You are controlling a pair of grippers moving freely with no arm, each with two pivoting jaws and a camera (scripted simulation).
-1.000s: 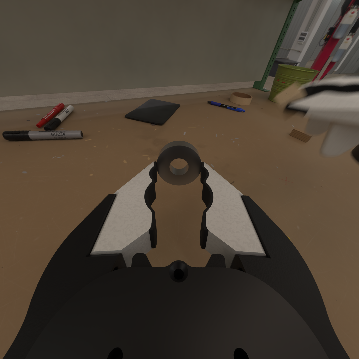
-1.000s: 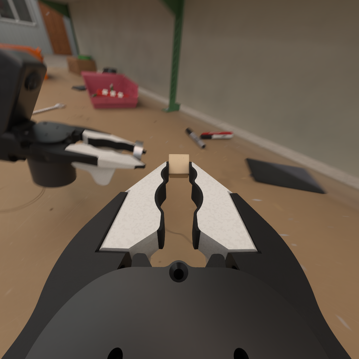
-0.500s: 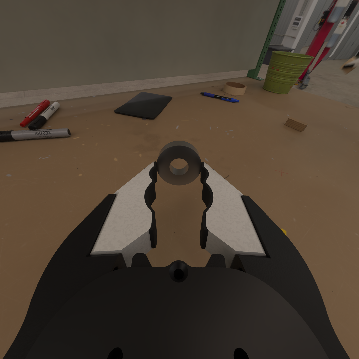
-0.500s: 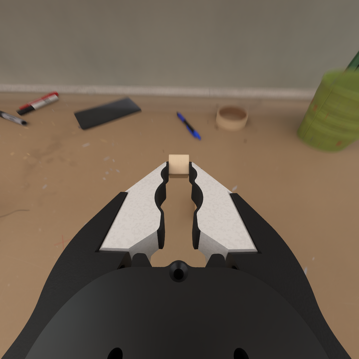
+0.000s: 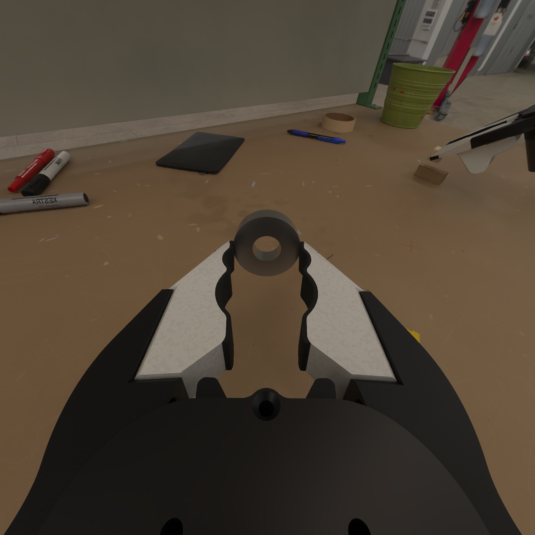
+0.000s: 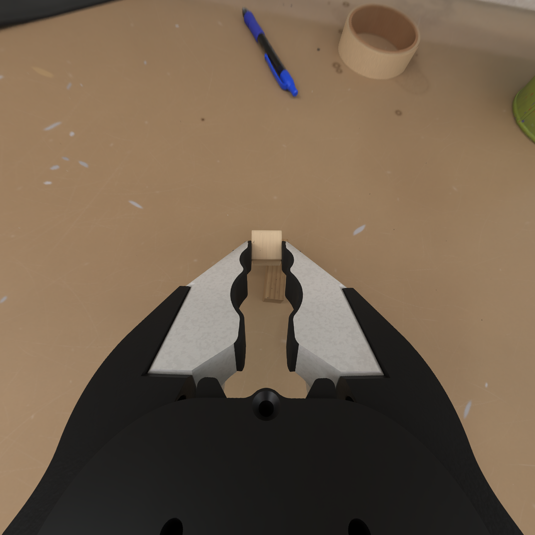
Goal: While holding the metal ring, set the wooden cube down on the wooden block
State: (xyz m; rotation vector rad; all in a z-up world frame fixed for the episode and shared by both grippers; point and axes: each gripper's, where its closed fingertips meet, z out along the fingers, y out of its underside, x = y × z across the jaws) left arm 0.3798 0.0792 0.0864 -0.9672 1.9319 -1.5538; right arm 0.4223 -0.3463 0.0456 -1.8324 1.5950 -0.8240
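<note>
Where the brown counter spreads away from the near edge, it is scuffed and flecked with pale specks. Close in, the left tool is clamped on the metal ring, gripped at its tips and clear of the surface. Farther out on the left lie three markers, with a black pad beyond the ring, then a blue pen and a tape roll. A green bucket stands at the far right beside a green post, and a grey-green wall closes the back.

The right tool is clamped on the wooden cube, pinched at the very tips. The wooden block lies flat on the counter under the cube, partly visible between the fingers. From the left wrist view, the cube hangs just above the block, not yet touching it.
</note>
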